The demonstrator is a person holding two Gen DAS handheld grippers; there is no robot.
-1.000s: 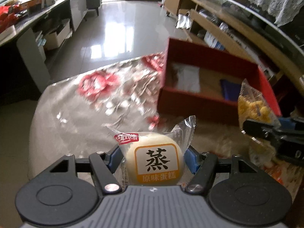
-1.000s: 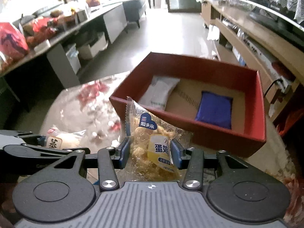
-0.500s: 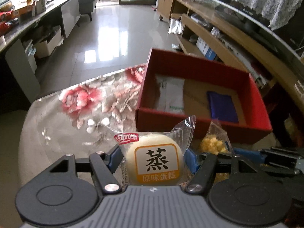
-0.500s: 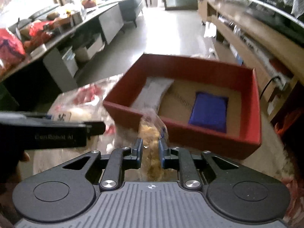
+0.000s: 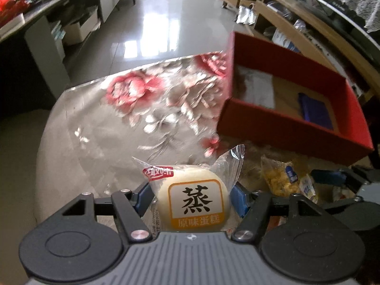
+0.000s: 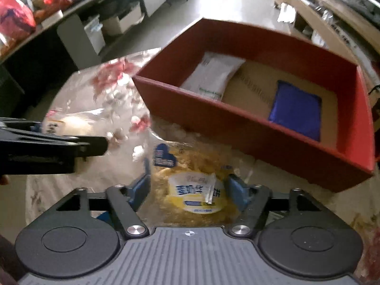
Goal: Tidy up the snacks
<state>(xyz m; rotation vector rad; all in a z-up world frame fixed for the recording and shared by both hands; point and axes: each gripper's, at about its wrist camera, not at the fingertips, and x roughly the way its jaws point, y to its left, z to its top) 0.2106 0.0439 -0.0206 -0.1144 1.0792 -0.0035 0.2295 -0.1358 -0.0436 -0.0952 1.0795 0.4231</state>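
Right wrist view: two packets (image 6: 215, 76) inside one red box (image 6: 249, 128).

Open tabletop left of the red box

The red box (image 6: 239, 123) blocks the way ahead; beside it, the flowered tabletop (image 5: 133, 118) looks bare, though blurred.

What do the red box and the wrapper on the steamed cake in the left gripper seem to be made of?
Red box: probably cardboard with a matte red paper skin; the walls are thin, flat and glare-free, and the floor inside is plain brown board. Steamed cake wrapper: clear, glossy plastic film; the pale cake shows through, and the sealed end is crimped, wrinkled and catches light. The left gripper holds it.
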